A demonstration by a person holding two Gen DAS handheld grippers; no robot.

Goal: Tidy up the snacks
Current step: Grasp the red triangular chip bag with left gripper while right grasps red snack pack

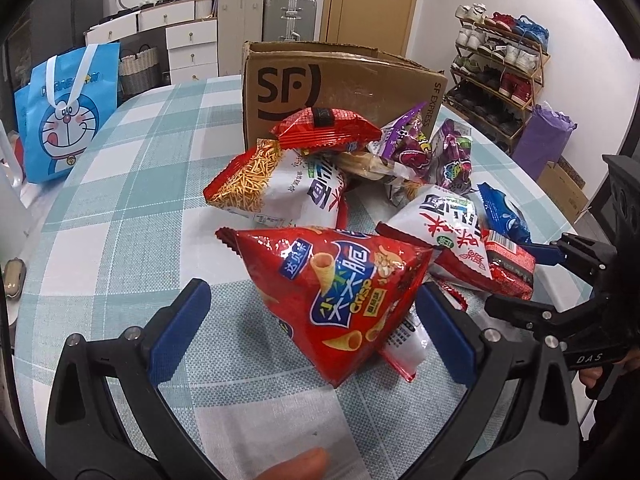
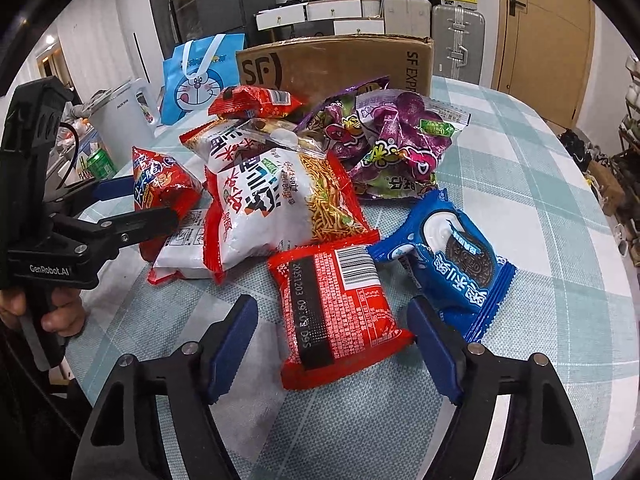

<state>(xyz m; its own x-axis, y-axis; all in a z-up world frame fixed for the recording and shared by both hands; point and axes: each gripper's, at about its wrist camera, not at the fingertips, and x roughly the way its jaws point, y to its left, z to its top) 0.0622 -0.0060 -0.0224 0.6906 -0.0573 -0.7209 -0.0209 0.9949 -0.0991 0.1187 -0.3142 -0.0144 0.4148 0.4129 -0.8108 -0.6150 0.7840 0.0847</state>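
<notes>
Cardboard is the biggest thing on the checked tablecloth (image 1: 132, 184): an open SF Express box (image 1: 340, 88) standing at the far side, with the snack heap spilled just in front of it, and it looks like the place the packets are meant to go. Largest in the heap are two white-and-red noodle-snack bags (image 2: 264, 208), one lying partly over the other; behind them sit purple candy packs (image 2: 396, 148) and a small red packet (image 2: 252, 102) perched on top. Nearer, the left gripper (image 1: 312, 328) stands wide open with its blue pads on either side of a puffy red cone-crisp bag (image 1: 344, 296), the right pad touching or nearly so, nothing clamped yet. To take it well I would close low on the crimped seam, gently, since the air-filled foil could slip or burst. The right gripper (image 2: 334, 344) is likewise spread wide, straddling a flat red packet (image 2: 336, 312) lying barcode-up, not gripping it; a blue sandwich-biscuit pack (image 2: 452, 264) lies just beside it. Squeezing across that packet's narrow width looks safest.
</notes>
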